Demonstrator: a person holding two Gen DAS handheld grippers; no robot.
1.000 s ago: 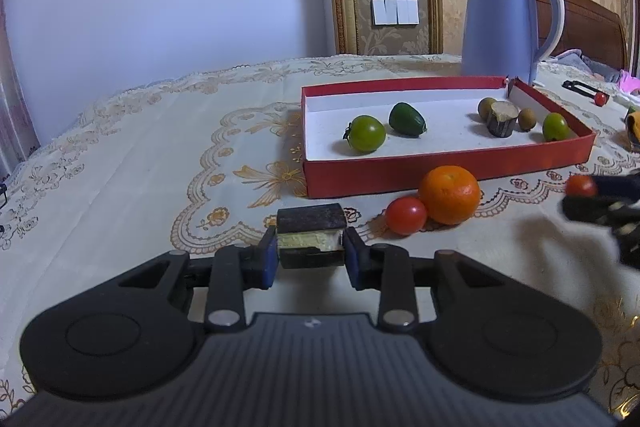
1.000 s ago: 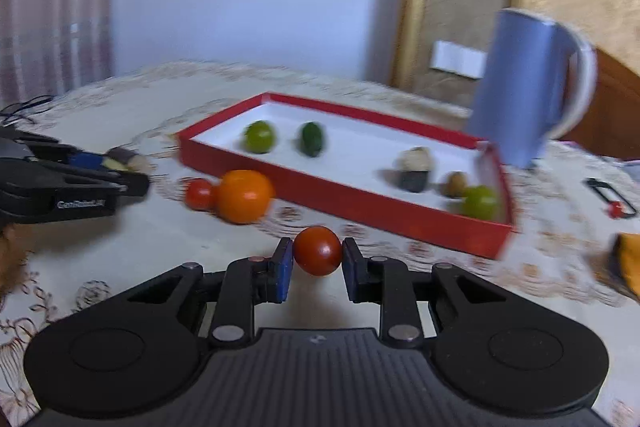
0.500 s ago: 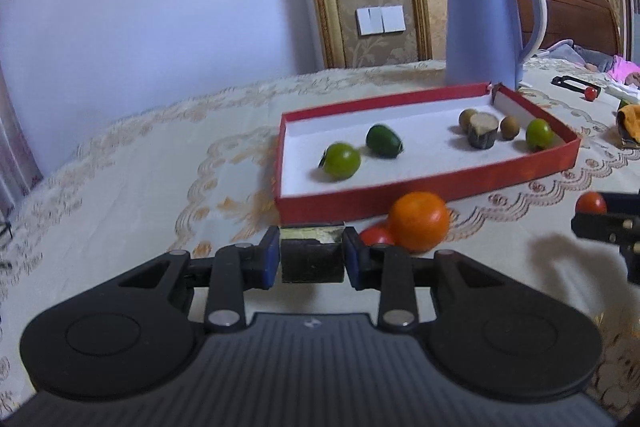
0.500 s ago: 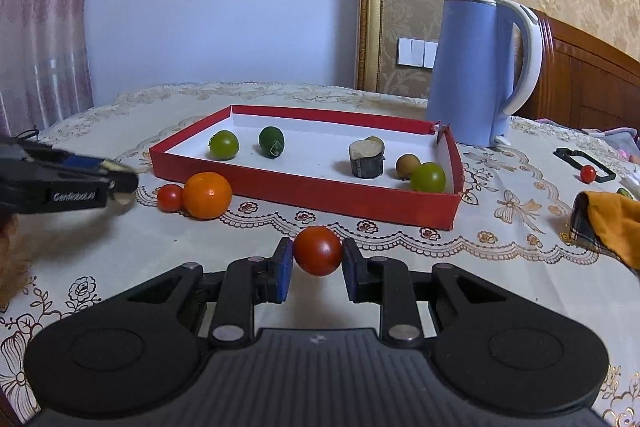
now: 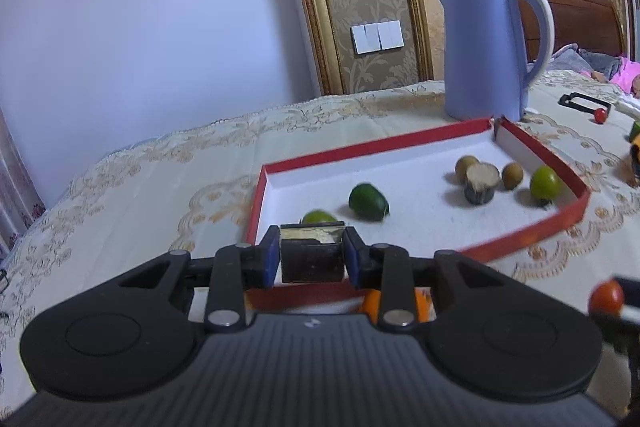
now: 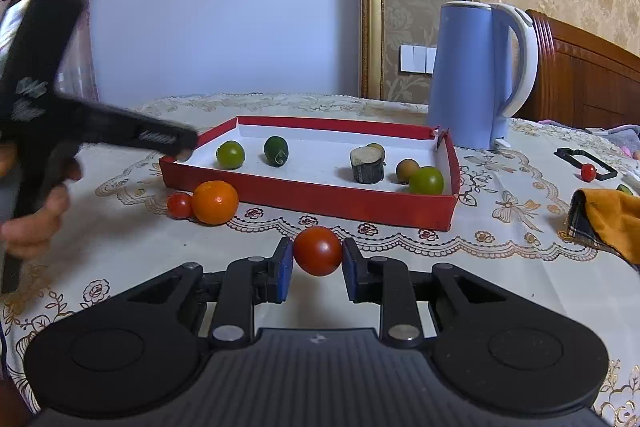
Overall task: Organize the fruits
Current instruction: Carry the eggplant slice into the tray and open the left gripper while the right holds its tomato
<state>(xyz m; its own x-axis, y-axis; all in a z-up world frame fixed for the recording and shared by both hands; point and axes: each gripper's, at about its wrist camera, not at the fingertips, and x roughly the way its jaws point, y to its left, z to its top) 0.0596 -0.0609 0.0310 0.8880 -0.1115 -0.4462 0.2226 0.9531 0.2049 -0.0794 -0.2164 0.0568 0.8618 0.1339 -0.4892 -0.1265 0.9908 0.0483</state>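
Left wrist view: left gripper (image 5: 311,257) clamps a dark stump chunk (image 5: 311,255) above the red tray's (image 5: 532,231) near corner.
Right gripper (image 6: 317,263), jaws closed on a red tomato (image 6: 317,250), hangs over the desk (image 6: 500,267) short of the tray, near the orange (image 6: 215,202).

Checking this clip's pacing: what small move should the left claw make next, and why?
Probably ease forward and down, then open. The left claw grips a dark chunk and, seen from the right wrist, its tip sits at the red tray's left corner, near the green fruit, so clear floor inside seems close.
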